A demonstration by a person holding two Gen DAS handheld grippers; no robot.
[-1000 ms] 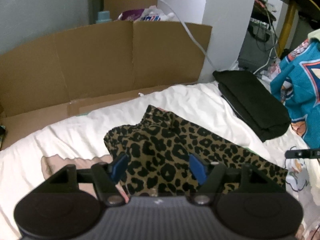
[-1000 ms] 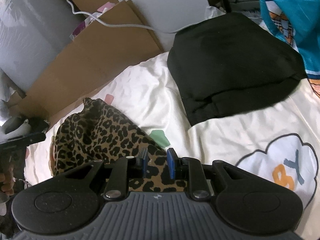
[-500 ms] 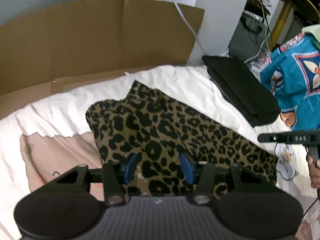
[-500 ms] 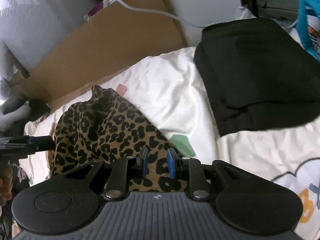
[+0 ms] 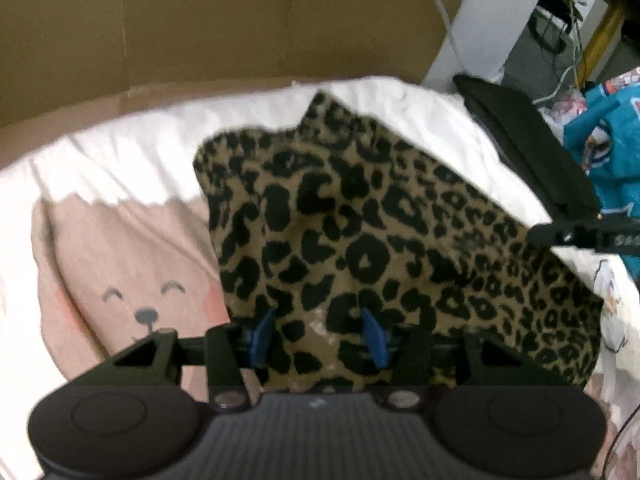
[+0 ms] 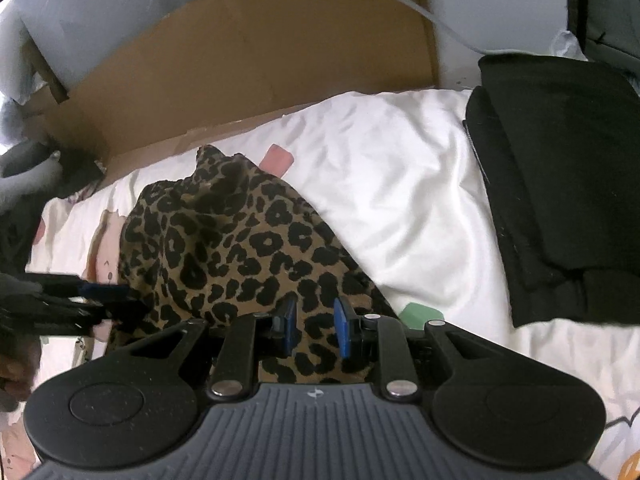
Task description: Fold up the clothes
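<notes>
I am holding both tools at the near edge of the tan-and-black leopard-print garment [image 5: 360,240], which is lying on the white printed bedsheet [image 6: 400,184]. My left gripper [image 5: 318,336] is standing with its blue pads spread apart and leopard cloth lying between them; I cannot tell whether the pads are pressing it. My right gripper [image 6: 314,330] is showing its blue pads closer together, with the leopard fabric running between them, so it appears to be pinching that hem. The garment is stretching its long axis across the bed between the two tools, and a narrower bunched end is pointing away from me toward the brown corrugated cardboard sheet [image 5: 200,28] propped behind the bed. To the right, well apart from the leopard piece, a folded black garment [image 6: 560,184] is resting on the sheet. In the left wrist view a teal printed cloth [image 5: 608,128] is sitting beyond it, and a pink bear-face print [image 5: 132,280] is showing just left of the leopard fabric.
</notes>
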